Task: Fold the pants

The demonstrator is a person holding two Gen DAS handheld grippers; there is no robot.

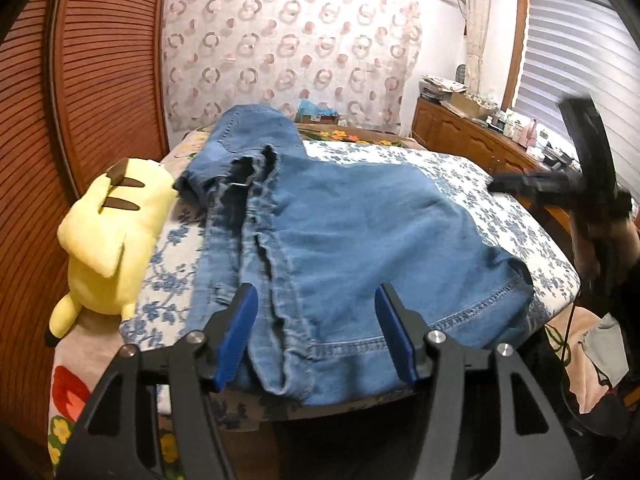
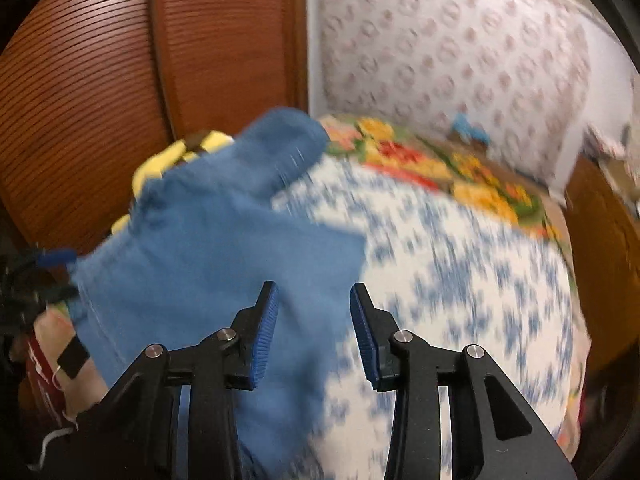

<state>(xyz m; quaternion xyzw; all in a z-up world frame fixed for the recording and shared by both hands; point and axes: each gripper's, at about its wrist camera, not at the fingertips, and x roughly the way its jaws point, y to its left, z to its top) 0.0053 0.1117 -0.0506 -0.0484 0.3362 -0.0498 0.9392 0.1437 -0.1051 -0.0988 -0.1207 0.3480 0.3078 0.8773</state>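
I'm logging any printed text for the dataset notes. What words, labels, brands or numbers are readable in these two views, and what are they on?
None can be read in either view.
The red item with white marks at the lower left of the right wrist view: too blurred to tell whether it is lettering.
The boxes and bottles on the wooden dresser in the left wrist view: too small to read.
The jeans and the yellow plush toy: no label visible.
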